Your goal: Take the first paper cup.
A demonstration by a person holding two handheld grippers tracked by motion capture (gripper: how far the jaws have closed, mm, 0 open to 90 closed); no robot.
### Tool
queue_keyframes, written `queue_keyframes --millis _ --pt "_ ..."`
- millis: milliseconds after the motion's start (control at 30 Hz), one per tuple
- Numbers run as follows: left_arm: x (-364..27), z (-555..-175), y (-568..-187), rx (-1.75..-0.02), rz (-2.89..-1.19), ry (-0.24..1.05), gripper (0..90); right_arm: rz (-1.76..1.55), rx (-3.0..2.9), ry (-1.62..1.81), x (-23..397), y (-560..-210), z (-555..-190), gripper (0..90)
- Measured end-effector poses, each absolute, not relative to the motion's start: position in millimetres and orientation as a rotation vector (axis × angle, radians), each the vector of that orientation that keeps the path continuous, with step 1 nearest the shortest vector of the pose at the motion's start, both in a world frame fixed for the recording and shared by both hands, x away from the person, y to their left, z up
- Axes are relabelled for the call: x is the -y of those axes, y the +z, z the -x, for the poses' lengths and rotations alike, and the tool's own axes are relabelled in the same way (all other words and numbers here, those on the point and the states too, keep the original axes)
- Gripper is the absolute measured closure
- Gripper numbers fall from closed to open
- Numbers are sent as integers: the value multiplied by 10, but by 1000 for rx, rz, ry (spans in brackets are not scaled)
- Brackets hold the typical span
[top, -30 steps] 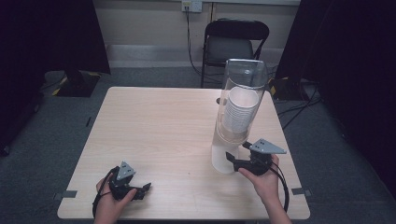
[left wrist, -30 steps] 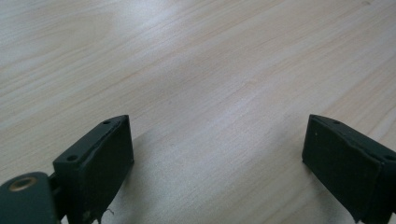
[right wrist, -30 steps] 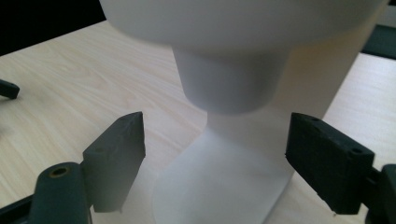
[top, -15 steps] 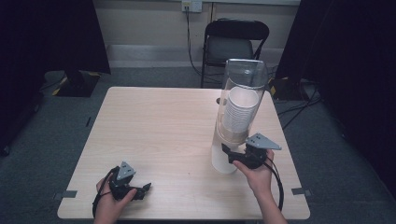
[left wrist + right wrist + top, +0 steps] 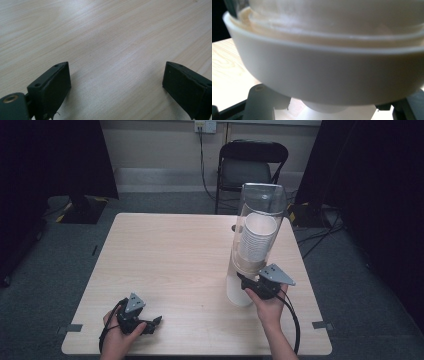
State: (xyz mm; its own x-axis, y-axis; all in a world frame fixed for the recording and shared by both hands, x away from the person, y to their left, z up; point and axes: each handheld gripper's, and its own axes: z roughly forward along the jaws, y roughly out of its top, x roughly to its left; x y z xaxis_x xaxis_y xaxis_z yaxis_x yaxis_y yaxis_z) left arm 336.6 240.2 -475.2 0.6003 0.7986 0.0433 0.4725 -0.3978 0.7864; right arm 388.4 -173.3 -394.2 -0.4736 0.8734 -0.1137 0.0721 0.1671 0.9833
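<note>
1. Paper is now between the jaws. My right gripper [image 5: 248, 286] was clear of the dispenser [image 5: 260, 220] a second ago and is now tucked in under its base. Its jaws have just been closing from wide to narrow, with the bottom cup [image 5: 239, 292] between them.

2. I judge this to be the start of drawing one cup down out of the dispenser. The reach is done and the pinch is made or nearly so. The pull has not begun, as the bottom cup hangs from the dispenser's mouth just above the table [image 5: 175, 260].

3. In the right gripper view the jaws stand narrow on either side of the bottom cup [image 5: 337, 112], right under the dispenser's white collar [image 5: 324, 75]. The collar hides the pad tips, so I judge rather than see that they press on the cup wall.

4. My left gripper [image 5: 155, 322] rests on the table well apart from the dispenser, toward my near left corner. In the left gripper view, the left gripper [image 5: 116, 80] has its jaws wide, with only bare wood between them. It holds nothing.
</note>
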Motion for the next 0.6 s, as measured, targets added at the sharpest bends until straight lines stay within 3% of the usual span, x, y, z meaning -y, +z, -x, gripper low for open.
queue_keyframes --millis 600 --pt "-2401 -3365 -4753 -1002 -2061 542 76 -908 -1646 1393 1696 -4033 -3878 348"
